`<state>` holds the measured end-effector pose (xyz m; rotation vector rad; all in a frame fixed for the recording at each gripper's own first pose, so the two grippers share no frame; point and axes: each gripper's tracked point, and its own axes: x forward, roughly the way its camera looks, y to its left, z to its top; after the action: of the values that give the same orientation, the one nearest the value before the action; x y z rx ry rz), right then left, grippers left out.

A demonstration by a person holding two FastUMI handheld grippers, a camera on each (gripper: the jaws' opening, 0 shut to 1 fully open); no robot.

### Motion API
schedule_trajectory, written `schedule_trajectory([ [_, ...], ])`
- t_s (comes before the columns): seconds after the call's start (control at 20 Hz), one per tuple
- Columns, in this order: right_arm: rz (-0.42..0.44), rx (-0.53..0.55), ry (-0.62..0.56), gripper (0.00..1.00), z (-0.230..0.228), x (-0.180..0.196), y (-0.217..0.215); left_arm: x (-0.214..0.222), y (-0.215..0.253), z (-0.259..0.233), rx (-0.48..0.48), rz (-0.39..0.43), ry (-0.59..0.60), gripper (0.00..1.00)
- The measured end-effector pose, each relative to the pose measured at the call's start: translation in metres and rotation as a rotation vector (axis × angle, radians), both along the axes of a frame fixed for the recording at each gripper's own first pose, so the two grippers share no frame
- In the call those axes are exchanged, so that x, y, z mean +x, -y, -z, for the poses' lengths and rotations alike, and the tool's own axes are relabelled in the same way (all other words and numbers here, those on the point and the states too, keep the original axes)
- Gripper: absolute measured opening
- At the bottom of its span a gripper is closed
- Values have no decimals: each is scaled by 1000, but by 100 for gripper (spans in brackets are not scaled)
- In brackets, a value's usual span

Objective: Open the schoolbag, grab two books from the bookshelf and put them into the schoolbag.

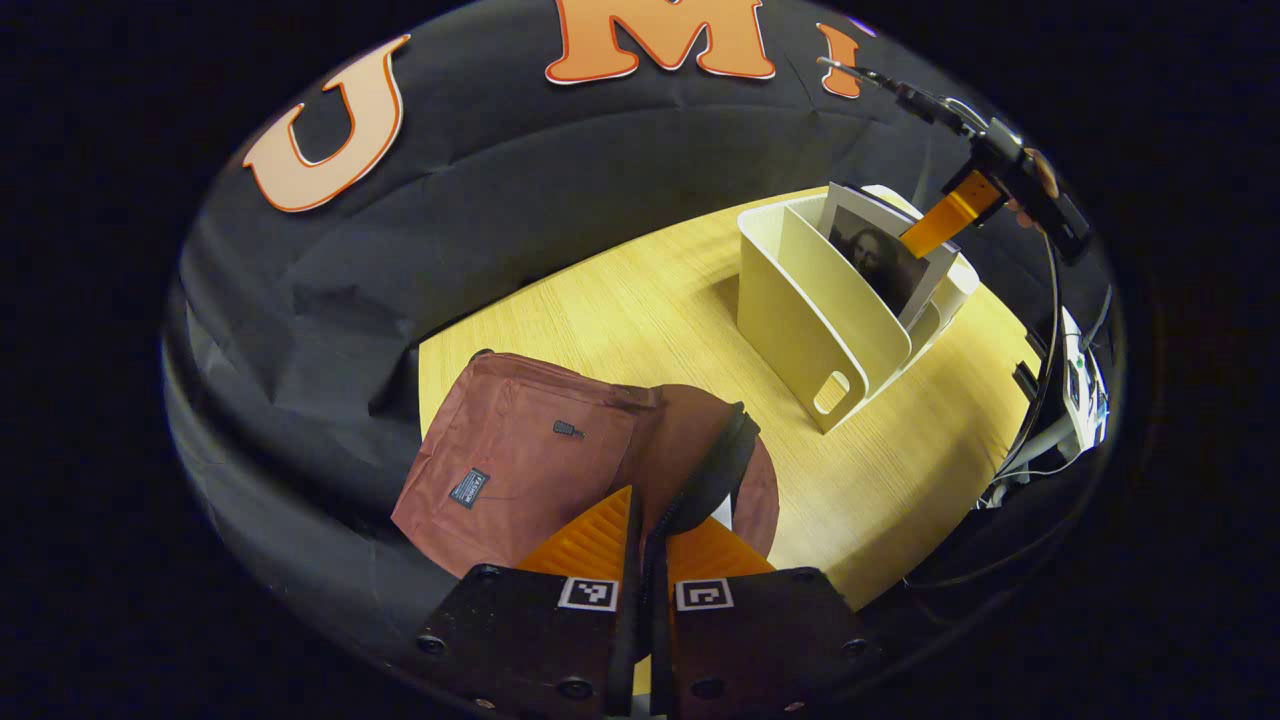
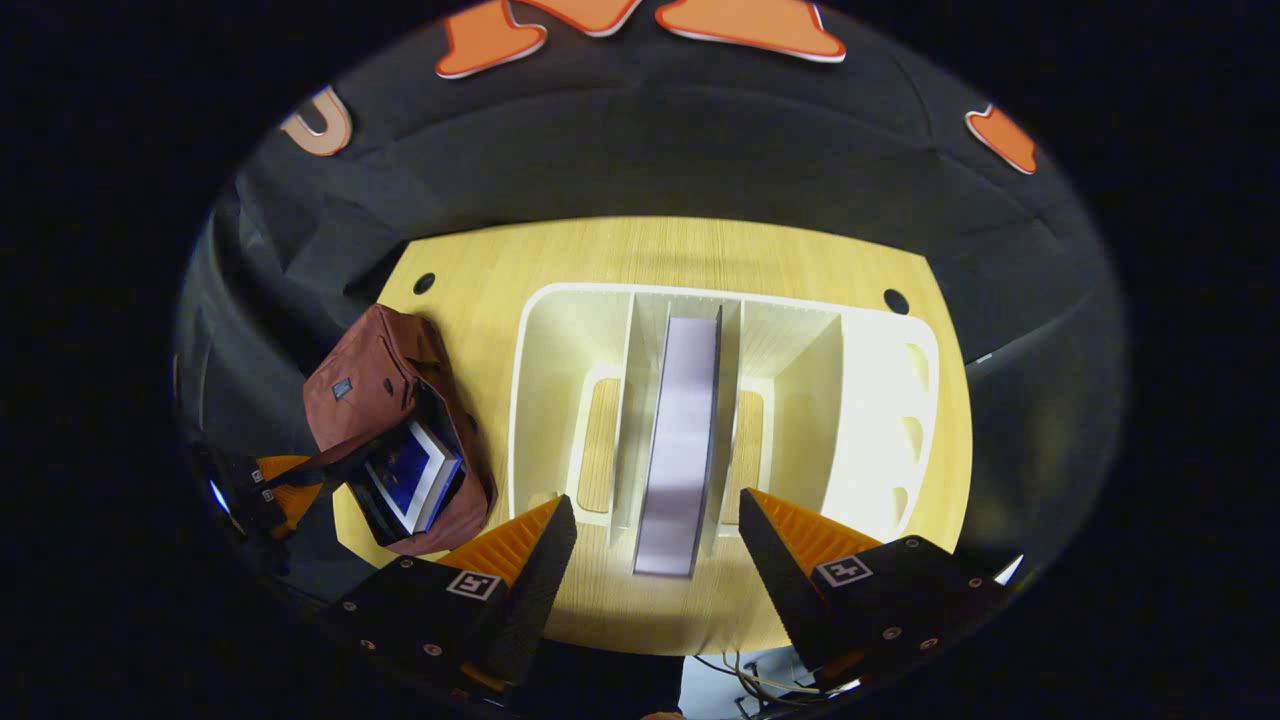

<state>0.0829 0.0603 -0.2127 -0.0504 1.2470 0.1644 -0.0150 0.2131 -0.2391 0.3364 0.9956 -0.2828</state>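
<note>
One book [image 2: 685,440] in bookshelf [image 2: 880,400], one in schoolbag [image 2: 385,390]; left gripper [image 1: 645,545] seemingly pinching strap [image 1: 715,470], right gripper [image 2: 655,535] spread.

schoolbag [image 1: 510,460]: soft matt cloth
bookshelf [image 2: 880,400]: smooth plastic, bit shiny
table [image 1: 640,310]: smooth wood w/ grain
book [image 2: 683,440]: paper, smooth cover

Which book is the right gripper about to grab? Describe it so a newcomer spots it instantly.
Find the cream bookshelf on the wooden table, right of the brown schoolbag. The target book stands upright in the middle slot, between the open fingers of the right gripper. The other book, with a blue cover, is already inside the schoolbag.
</note>
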Motion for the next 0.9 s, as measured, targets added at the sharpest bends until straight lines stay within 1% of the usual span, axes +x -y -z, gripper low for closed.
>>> schedule_trajectory([
  [0.15, -7, -18, -52, 98, 22, 14, 1, 0, -1, 3, 3, -22, -13, 7],
  [0.3, 7, -35, -93, 93, 36, 25, 5, 1, -2, 7, 10, -33, -30, 7],
  [0.4, 5, -56, -107, 86, 43, 29, 9, 2, -1, 6, 15, -32, -35, 7],
  [0.45, 4, -65, -121, 79, 47, 28, 9, 3, -1, 6, 16, -31, -36, 7],
  [0.5, 4, -77, -128, 76, 52, 27, 8, 3, -1, 6, 17, -26, -36, 7],
  [0.6, 23, -94, -127, 64, 55, 32, 10, 3, -1, 7, 13, -21, -38, 7],
  [0.65, 37, -91, -131, 43, 55, 34, 9, 3, -2, 7, 11, -17, -37, 7],
  [0.7, 53, -94, -132, 46, 54, 34, 10, 2, -2, 7, 6, -12, -37, 7],
  [0.75, 58, -97, -136, 42, 51, 33, 11, 3, -4, 7, 4, -7, -36, 7],
  [0.9, 72, -101, -131, 41, 40, 29, 10, 4, -6, 10, -6, 7, -36, 7],
])
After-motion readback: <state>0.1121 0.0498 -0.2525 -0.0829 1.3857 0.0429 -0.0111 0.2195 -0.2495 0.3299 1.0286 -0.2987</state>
